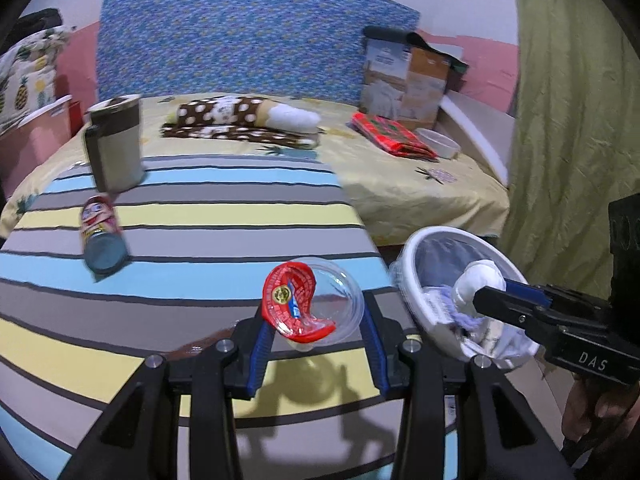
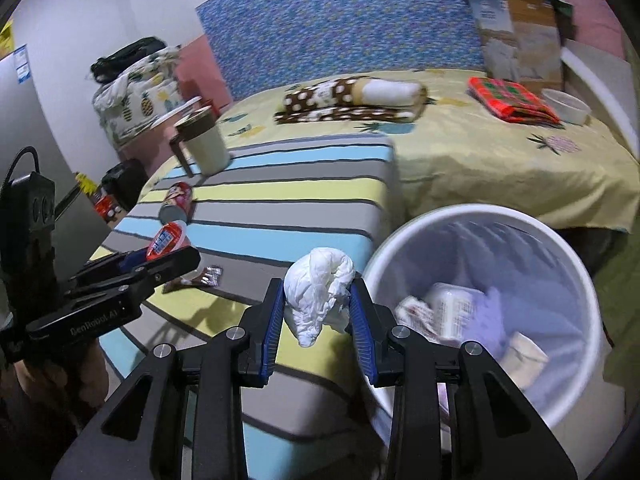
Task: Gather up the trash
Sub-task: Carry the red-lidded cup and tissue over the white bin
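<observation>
Both claws are loaded, and the bin is what the next move turns on.

Right claw [image 2: 318,304]: clamped on a crumpled white tissue [image 2: 320,284], pads pressing it on both sides, wad bulging above the tips and hanging below. The white bin [image 2: 576,264] sits just to the right of this claw in its own view, rim right beside the right finger, mouth open and facing up. Judging by that, a short sideways carry puts the tissue over the opening. The left wrist view seems to show the tissue already in front of the bin's mouth [image 1: 408,264], but depth is hard to read there.

Left claw [image 1: 316,312]: gripping a clear plastic cup [image 1: 340,300] w/ a peeled-back red foil lid [image 1: 292,300]; cup is side-on, mouth towards the camera, held between the blue pads. Bin lies to the right of this claw, w/ the right claw in between. So the right hand is nearer the bin and prob. should drop first; the left has to cross more of the striped bed cover [image 1: 192,216].

Count:
- 1 bin, already holding several bits of trash (approx., blurred)
- 1 tissue, in the right claw
- 1 cup, in the left claw
- 1 chip can [image 1: 100,236], lying on its side on the stripes, long axis running away from the camera, well left of both claws
- 1 small dark wrapper [image 2: 200,278] on the cover near the left claw
- 1 tall mug [image 1: 116,144], upright behind the can; prob. not trash
</observation>
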Demonstrator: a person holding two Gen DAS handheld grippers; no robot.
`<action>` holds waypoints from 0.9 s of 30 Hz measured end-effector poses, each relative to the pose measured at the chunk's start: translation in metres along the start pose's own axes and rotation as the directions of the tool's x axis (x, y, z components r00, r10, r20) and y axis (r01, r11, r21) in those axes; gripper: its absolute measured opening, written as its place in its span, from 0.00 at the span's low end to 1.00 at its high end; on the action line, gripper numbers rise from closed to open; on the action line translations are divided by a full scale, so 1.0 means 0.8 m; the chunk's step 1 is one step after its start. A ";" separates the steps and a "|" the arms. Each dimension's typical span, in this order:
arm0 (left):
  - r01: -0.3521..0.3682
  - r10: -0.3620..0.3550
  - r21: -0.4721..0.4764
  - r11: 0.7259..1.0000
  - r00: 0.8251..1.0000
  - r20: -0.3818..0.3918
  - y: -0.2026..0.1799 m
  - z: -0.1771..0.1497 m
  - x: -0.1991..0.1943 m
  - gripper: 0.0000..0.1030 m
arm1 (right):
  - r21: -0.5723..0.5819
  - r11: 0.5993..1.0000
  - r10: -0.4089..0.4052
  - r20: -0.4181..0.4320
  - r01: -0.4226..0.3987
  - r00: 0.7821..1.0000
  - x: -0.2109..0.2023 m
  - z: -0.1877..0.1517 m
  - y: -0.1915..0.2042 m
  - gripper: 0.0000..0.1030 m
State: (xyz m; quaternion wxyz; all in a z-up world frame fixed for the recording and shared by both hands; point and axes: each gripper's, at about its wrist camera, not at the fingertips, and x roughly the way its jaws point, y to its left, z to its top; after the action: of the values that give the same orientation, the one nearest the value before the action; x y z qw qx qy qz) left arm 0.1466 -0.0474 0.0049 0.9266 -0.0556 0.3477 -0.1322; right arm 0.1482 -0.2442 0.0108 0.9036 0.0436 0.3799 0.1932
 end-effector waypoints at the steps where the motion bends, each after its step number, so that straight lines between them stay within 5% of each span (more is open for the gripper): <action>1: 0.012 -0.012 0.008 1.000 1.000 -0.004 -0.007 0.000 0.001 0.42 | 0.008 1.000 -0.008 0.002 0.008 1.000 -0.004 -0.003 -0.004 0.34; 27: 0.193 -0.184 0.139 0.971 0.980 -0.078 -0.124 0.001 0.040 0.42 | 0.152 0.981 -0.125 0.000 0.124 0.992 -0.026 -0.042 -0.082 0.34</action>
State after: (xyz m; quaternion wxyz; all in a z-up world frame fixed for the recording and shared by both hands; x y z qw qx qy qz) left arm 0.1498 -0.1517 0.0049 0.8997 -0.0164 0.3599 -0.2464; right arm 0.1323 -0.3151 -0.0141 0.9097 0.0892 0.3913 0.1068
